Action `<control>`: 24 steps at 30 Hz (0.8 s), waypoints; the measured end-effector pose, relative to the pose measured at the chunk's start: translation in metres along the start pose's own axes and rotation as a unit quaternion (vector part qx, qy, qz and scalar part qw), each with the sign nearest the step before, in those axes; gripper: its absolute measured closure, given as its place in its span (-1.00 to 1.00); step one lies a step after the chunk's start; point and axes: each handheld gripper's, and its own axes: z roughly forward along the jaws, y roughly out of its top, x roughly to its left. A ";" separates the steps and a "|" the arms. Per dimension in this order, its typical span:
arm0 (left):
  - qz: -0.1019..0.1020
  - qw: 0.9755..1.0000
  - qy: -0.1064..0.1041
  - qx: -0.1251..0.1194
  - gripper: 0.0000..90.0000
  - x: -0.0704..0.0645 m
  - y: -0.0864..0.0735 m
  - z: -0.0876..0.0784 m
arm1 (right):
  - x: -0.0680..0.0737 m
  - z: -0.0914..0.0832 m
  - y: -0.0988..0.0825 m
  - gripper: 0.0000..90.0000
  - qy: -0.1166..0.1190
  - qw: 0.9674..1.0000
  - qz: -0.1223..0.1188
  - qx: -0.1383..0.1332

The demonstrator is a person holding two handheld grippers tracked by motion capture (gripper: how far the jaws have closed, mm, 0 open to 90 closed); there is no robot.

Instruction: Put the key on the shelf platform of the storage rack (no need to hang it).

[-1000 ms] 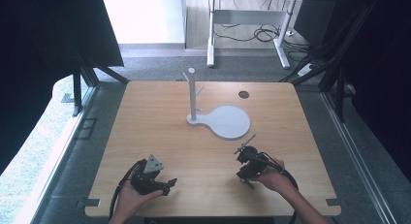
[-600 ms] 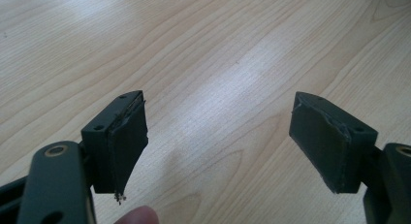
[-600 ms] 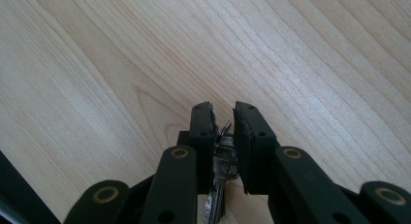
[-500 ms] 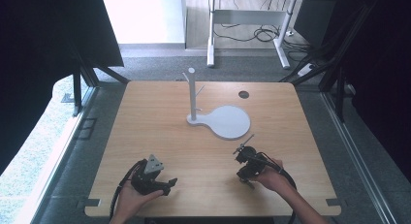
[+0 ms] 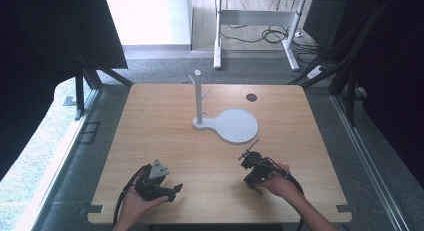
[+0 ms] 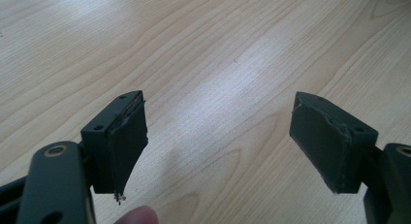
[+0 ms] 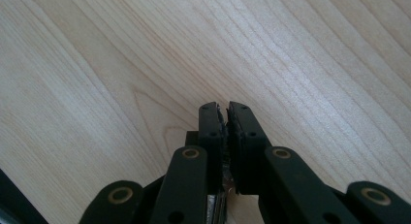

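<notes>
Two black grippers rest near the front of the pale wooden desk (image 5: 165, 121): left gripper (image 6: 218, 136) spread wide and empty, right gripper (image 7: 227, 118) pressed together.

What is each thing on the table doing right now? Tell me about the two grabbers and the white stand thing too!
Left gripper: open, jaws wide apart, nothing between them, held low over the table.
Right gripper: shut, jaws pressed together, nothing between them.
White stand: upright on its round base, nothing hanging on its pegs.
</notes>
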 end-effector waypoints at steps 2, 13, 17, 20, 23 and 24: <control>0.001 1.000 0.000 0.002 -0.52 0.000 0.000 0.000 | 0.000 0.001 0.000 0.90 0.000 1.000 -0.002 0.002; 0.000 1.000 0.002 0.002 -0.52 0.001 0.000 0.000 | 0.003 0.002 0.001 0.98 0.003 1.000 -0.012 0.018; 0.000 1.000 0.002 0.002 -0.52 0.001 0.000 0.001 | 0.004 0.001 0.001 0.99 0.006 1.000 -0.016 0.025; 0.000 1.000 0.002 0.003 -0.52 0.001 0.000 0.001 | 0.004 -0.001 0.002 0.99 0.008 1.000 -0.017 0.024; 0.001 1.000 0.002 0.004 -0.52 0.001 -0.001 0.001 | 0.003 -0.005 0.002 0.99 0.009 1.000 -0.018 0.021; 0.001 1.000 0.002 0.004 -0.52 0.001 -0.001 0.001 | 0.003 -0.005 0.002 0.99 0.009 1.000 -0.018 0.021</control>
